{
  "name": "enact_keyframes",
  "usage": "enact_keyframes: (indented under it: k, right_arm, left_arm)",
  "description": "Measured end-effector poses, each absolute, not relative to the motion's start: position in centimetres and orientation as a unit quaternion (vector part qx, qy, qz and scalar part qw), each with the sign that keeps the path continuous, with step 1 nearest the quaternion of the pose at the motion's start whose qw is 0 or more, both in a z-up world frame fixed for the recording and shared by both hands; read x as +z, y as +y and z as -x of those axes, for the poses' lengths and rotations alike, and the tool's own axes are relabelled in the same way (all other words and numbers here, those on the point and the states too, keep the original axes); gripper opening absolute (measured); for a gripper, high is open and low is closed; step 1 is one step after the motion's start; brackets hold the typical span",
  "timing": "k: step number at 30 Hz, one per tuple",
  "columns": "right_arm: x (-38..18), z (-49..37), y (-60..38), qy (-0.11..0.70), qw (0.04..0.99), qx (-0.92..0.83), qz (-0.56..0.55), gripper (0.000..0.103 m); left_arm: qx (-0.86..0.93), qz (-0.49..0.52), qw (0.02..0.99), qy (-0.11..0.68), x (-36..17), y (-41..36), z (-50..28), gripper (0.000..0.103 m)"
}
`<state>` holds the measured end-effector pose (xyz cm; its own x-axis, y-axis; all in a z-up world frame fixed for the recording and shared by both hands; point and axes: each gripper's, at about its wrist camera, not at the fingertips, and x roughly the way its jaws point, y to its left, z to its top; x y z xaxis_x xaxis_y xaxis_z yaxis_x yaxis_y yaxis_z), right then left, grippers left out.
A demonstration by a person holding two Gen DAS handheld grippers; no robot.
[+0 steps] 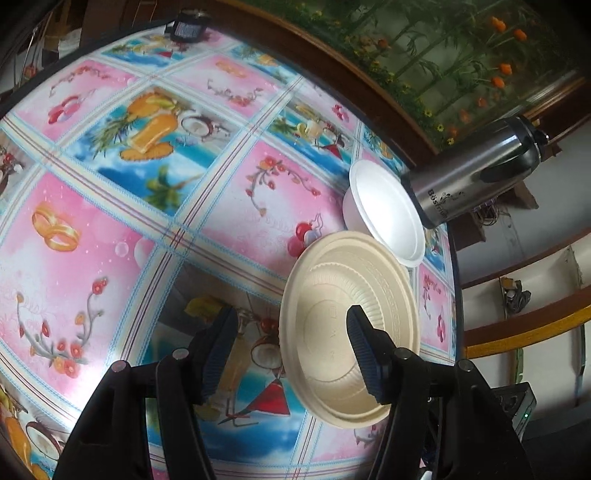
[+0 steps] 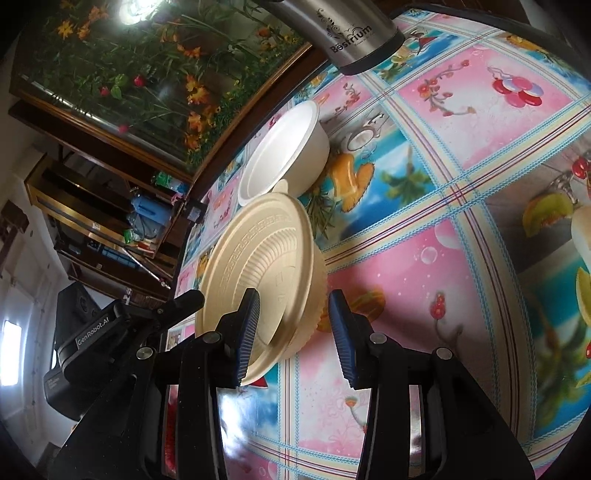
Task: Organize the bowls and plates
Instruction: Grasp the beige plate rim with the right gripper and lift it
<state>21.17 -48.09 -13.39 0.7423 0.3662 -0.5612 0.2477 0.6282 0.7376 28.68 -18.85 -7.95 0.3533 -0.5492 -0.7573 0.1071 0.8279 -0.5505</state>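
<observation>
Jaws apart; 1 beige plate, 1 white bowl.

"Bestrium" — steel flask, "GenRobot.AI" — left gripper

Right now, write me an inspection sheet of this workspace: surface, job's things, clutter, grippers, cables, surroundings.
Surface: table under a glossy pink and blue patterned cloth, with glare patches.
Job's things: beige plate lies near the table edge; white bowl sits just beyond it, touching or overlapping its rim.
Clutter: steel flask stands behind the bowl; small dark device at the far edge.
Grippers: left gripper open, one finger over the plate; right gripper open, straddling the plate's rim.
Cables: nothing seen on the table.
Surroundings: framed flower picture on the wall; cluttered wooden shelf beside the table.
</observation>
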Motion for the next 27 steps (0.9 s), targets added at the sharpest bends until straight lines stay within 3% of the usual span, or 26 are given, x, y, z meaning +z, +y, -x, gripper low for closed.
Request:
enact_keyframes:
  k: [1,8,12,18,27]
  right_arm:
    - [-13.5,-21.2,-48.1,0.356,0.827,0.037,-0.433,0.039]
    - [-14.0,-21.3,-47.9,0.355,0.825,0.034,-0.438,0.039]
    - [-14.0,-21.3,-47.8,0.353,0.828,0.029,-0.435,0.035]
    - [-14.4,-21.3,-48.0,0.357,0.82,0.029,-0.446,0.022]
    - [-13.9,-21.3,-47.8,0.359,0.825,0.023,-0.435,0.019]
  left_arm:
    - [-0.209,0.211,0.795,0.528,-8.1,-18.9,-28.7,0.06]
    - [-0.231,0.214,0.777,0.545,-9.6,-19.5,-29.2,0.024]
    - [-0.232,0.208,0.783,0.539,-9.5,-19.5,-29.0,0.015]
    - [-0.239,0.206,0.785,0.533,-9.3,-19.4,-28.8,0.01]
    - [-0.241,0.205,0.783,0.536,-9.4,-19.3,-28.7,0.008]
